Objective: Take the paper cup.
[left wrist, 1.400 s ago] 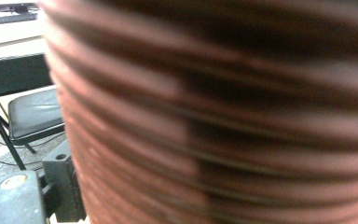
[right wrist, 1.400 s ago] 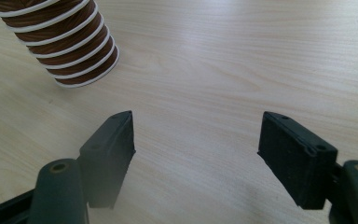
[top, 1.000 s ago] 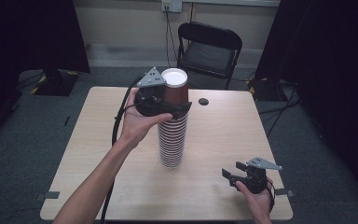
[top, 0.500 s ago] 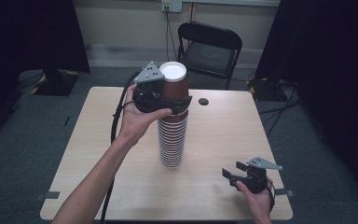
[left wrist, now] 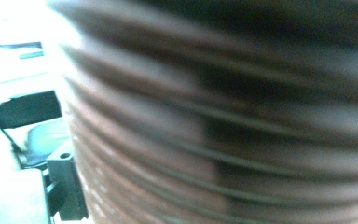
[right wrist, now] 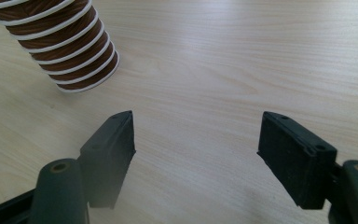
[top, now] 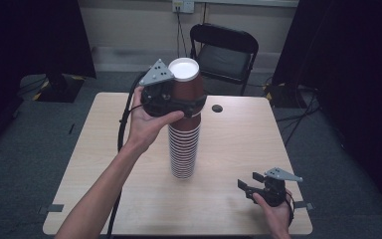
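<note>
A tall stack of brown paper cups (top: pixel 183 149) with white rims stands in the middle of the wooden table (top: pixel 104 149). My left gripper (top: pixel 193 105) is shut on the topmost cup (top: pixel 186 84), which has a white top and still sits partly nested in the stack. In the left gripper view the ribbed brown cup wall (left wrist: pixel 214 121) is very close and blurred. My right gripper (top: pixel 247 188) rests near the table's front right corner, open and holding nothing. In the right gripper view the gripper (right wrist: pixel 196 140) points past the stack's base (right wrist: pixel 70 51).
A black folding chair (top: pixel 224 50) stands behind the table's far edge. A small dark round object (top: pixel 217 108) lies on the table right of the stack. The left gripper's cable (top: pixel 124 129) hangs along the person's forearm.
My left gripper has risen with the top cup, drawing it higher out of the stack. The right gripper has not moved.
</note>
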